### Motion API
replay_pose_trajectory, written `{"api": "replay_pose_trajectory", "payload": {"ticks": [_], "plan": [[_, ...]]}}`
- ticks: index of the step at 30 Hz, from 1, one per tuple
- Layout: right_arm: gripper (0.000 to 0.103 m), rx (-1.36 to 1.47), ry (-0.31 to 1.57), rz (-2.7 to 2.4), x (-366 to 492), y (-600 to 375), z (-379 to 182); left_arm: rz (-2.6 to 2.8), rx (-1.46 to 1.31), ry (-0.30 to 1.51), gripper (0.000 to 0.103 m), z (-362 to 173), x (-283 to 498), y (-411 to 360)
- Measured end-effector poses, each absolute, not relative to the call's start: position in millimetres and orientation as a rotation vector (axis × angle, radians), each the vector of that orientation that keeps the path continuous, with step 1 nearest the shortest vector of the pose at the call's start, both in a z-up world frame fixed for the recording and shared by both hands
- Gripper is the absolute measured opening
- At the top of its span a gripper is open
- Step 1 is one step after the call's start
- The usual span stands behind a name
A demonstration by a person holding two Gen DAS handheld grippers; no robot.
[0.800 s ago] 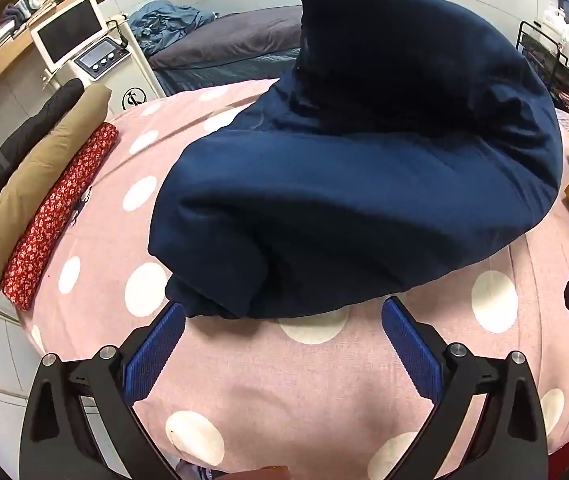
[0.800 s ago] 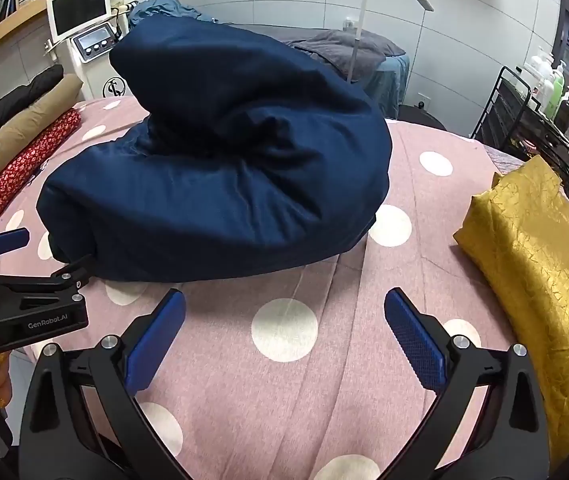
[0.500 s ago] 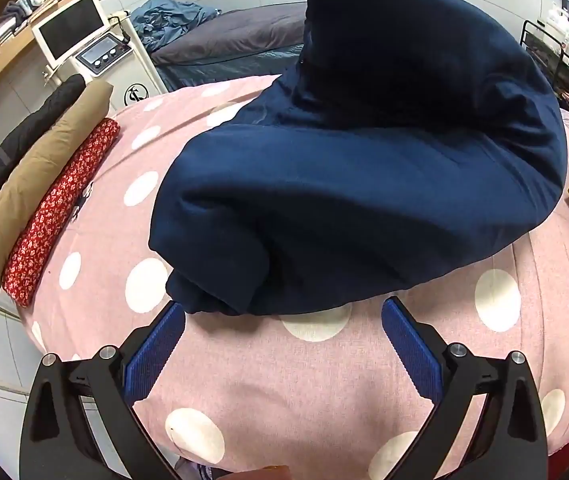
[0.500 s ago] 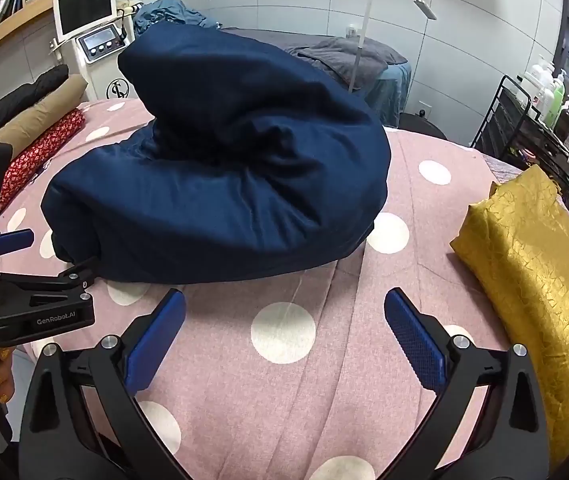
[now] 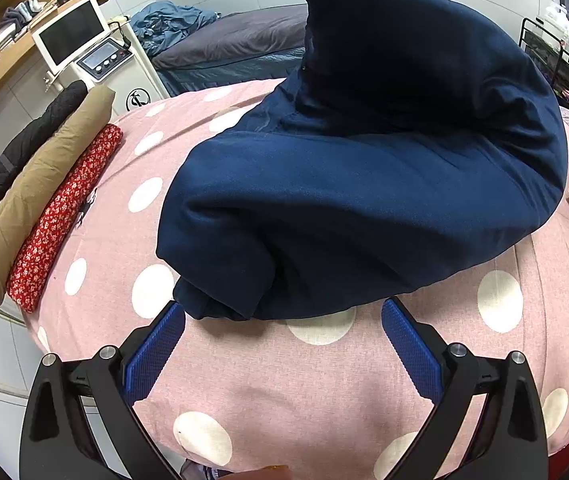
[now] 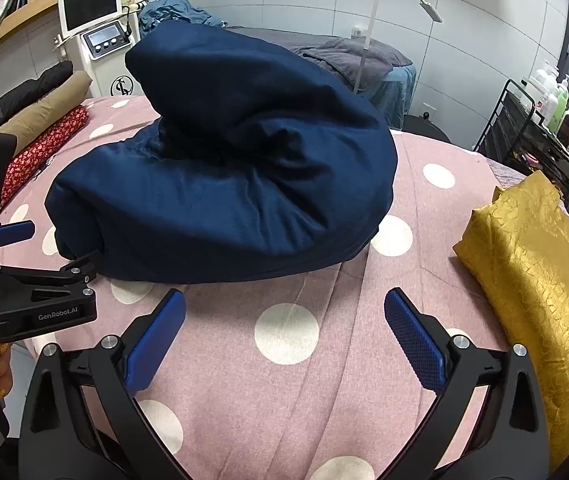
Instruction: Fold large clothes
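From my right wrist camera I can read "GenRobot.AI" in pale letters on the black body of the left gripper [image 6: 40, 272], which sits off to the left of my right gripper's fingers. Far ahead and to the left, the white machine [image 6: 102, 54] carries a round black monogram logo on its front; I cannot make out its letters. Nothing else is legible.

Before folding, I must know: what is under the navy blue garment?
The navy blue garment lies on the pink dotted cover. Anything else beneath it is hidden.
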State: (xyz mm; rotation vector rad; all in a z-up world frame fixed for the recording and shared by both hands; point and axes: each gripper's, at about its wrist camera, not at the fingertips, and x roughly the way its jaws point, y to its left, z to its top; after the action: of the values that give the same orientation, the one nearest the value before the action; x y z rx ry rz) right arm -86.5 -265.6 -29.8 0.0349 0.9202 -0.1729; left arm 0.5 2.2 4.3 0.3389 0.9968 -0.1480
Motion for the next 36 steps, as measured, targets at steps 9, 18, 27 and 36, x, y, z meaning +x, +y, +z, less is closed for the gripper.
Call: {"api": "replay_pose_trajectory", "payload": {"ticks": [9, 18, 27, 36], "plan": [[0.098, 0.02, 0.911, -0.168, -84.1, -260.9, -26.4, -0.149, 0.34, 1.001, 0.097, 4.8, 0.1, 4.0], [0.098, 0.025, 0.914, -0.168, -84.4, -261.3, -27.8, -0.149, 0.337, 1.006, 0.097, 1.8, -0.5, 4.2], [0.098, 0.03, 0.919, -0.17, -85.8, -263.1, -28.9, -0.145, 0.344, 1.019, 0.097, -2.5, -0.2, 3.9], [0.098, 0.025, 0.925, -0.166, -84.8, -261.3, -30.8, -0.147, 0.347, 1.026, 0.097, -4.2, -0.5, 3.9]]}}
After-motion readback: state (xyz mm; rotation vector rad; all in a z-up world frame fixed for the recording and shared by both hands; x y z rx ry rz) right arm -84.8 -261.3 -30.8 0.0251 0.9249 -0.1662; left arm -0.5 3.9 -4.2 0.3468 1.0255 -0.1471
